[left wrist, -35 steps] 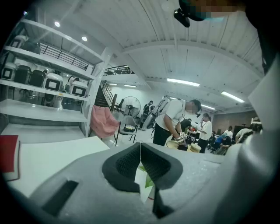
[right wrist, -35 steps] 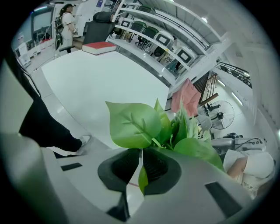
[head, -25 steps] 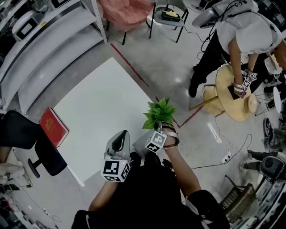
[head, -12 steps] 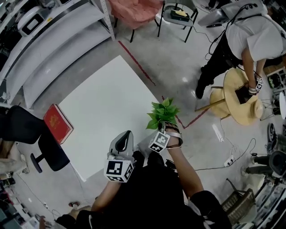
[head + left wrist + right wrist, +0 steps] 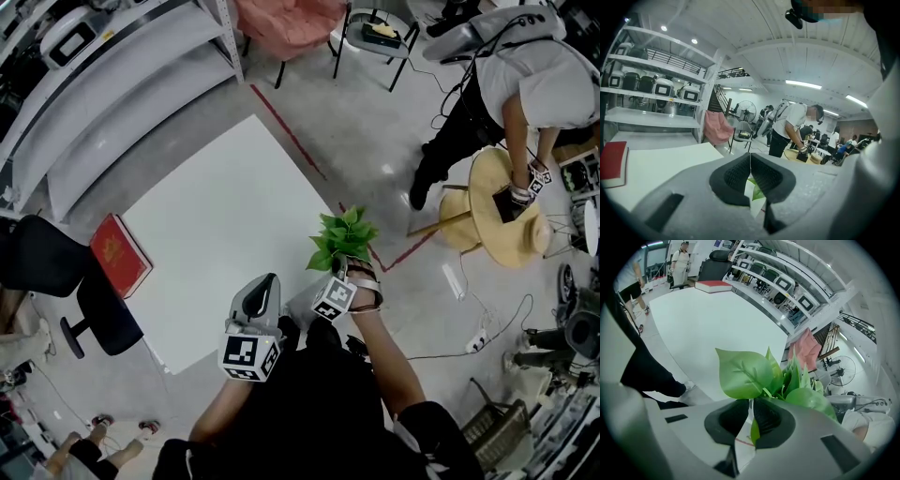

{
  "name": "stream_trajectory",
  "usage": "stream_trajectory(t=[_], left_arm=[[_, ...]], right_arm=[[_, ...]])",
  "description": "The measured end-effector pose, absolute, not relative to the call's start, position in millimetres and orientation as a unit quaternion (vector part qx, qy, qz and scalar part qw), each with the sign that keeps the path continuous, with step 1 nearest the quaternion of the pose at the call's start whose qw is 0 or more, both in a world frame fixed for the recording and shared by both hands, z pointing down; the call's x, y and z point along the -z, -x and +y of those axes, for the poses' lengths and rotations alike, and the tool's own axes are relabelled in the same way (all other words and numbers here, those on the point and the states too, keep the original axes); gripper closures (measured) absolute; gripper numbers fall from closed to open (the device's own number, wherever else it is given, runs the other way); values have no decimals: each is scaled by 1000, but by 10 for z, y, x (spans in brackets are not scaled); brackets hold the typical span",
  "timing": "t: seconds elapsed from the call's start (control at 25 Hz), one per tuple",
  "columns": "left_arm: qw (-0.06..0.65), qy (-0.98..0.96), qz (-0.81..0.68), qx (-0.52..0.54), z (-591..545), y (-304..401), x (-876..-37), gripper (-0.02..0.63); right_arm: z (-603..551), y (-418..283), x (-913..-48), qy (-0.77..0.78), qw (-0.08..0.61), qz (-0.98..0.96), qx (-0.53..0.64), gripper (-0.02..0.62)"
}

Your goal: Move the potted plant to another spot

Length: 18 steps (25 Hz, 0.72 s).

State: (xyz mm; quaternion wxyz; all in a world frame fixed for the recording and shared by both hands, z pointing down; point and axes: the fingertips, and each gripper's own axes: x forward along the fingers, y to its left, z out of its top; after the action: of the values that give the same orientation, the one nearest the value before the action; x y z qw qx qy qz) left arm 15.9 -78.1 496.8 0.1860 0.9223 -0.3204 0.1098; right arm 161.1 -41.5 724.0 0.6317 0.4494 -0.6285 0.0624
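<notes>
The potted plant shows as a bunch of green leaves over the near right corner of the white table; its pot is hidden. My right gripper is shut on the plant, just below the leaves. In the right gripper view the leaves spread right above the closed jaws of the right gripper. My left gripper is held to the plant's left over the table's near edge, shut and with nothing in it. In the left gripper view the left gripper has its jaws pressed together, and a green leaf shows below them.
A red book lies on the table's left corner beside a black chair. Grey shelves run along the far left. A person bends over a round wooden table at the right. Cables lie on the floor.
Both grippers and the plant keep their place against my body. The view has shifted slightly, and another person's feet have come into view at the lower left.
</notes>
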Motion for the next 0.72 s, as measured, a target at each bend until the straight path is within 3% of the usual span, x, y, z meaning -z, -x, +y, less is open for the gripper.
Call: stream_trajectory(t=[0.4,0.72], left_arm=[[187,-924,-317,-104,-742,-163,-4916,588],[182,-930,-306,-96,-674,-223,-4879,588]], right_arm=[[-384,-1556,-7057,-458,621,-633,-64,578],[-311,-1466,-6686,-511,555,-653,-72,578]])
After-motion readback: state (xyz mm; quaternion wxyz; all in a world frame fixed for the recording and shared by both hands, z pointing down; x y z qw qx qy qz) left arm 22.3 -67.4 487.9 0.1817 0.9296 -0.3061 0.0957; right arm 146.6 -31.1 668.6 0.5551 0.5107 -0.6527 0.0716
